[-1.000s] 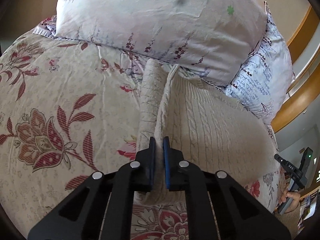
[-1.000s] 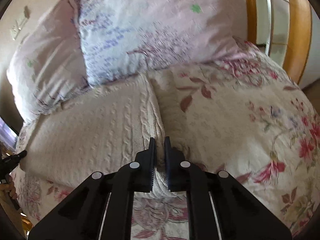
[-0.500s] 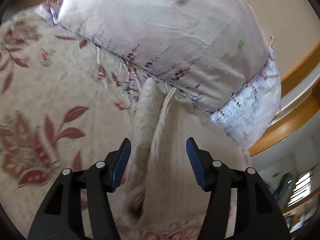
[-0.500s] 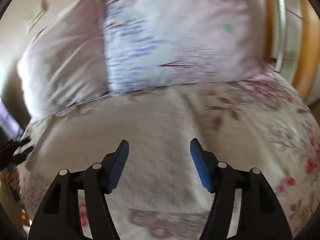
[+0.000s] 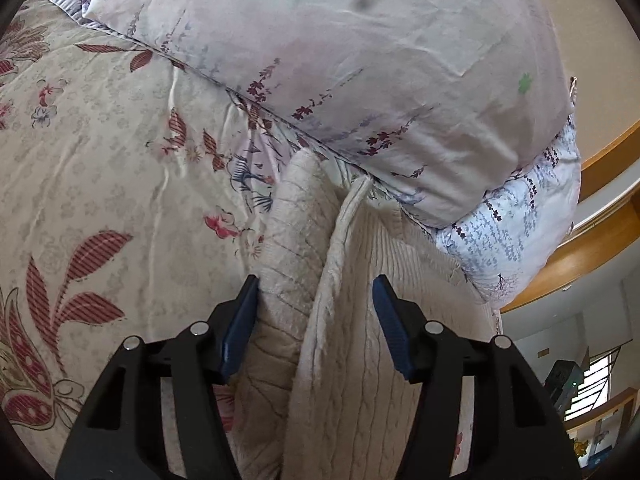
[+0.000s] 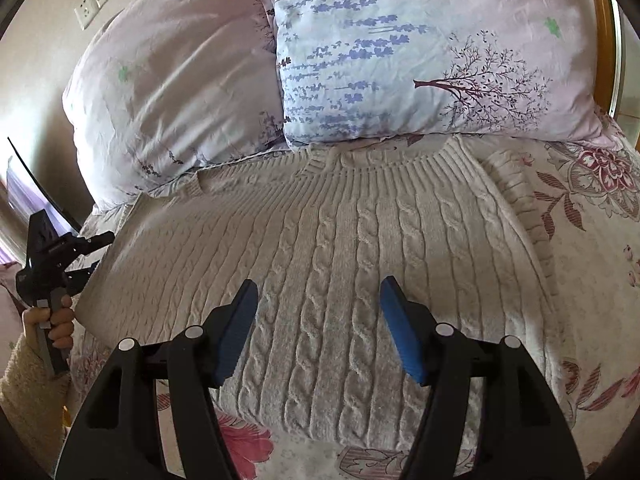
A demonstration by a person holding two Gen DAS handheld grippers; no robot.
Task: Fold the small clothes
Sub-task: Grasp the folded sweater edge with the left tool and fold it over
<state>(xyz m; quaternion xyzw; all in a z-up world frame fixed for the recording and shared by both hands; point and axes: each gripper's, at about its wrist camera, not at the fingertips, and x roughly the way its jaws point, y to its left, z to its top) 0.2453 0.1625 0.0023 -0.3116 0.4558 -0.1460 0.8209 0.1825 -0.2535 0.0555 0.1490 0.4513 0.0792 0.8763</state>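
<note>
A cream cable-knit sweater [image 6: 340,240] lies flat on the floral bedspread, its collar toward the pillows and its sleeves folded in along the sides. My right gripper [image 6: 318,312] is open and empty, held above the sweater's lower middle. My left gripper [image 5: 314,308] is open and empty over the sweater's left edge [image 5: 348,320], where a folded sleeve [image 5: 292,240] lies beside the body. The left gripper also shows in the right wrist view [image 6: 86,248], held in a hand at the sweater's left side.
Two floral pillows [image 6: 420,52] [image 6: 172,80] lie just beyond the sweater's collar. The floral bedspread [image 5: 100,168] stretches out to the left. A wooden headboard [image 5: 592,248] stands at the right. A wall socket [image 6: 86,14] is at the upper left.
Both grippers were shut on the sweater's edges a second ago. They have opened, let go of it, and pulled back; the right one now faces the sweater's middle.
</note>
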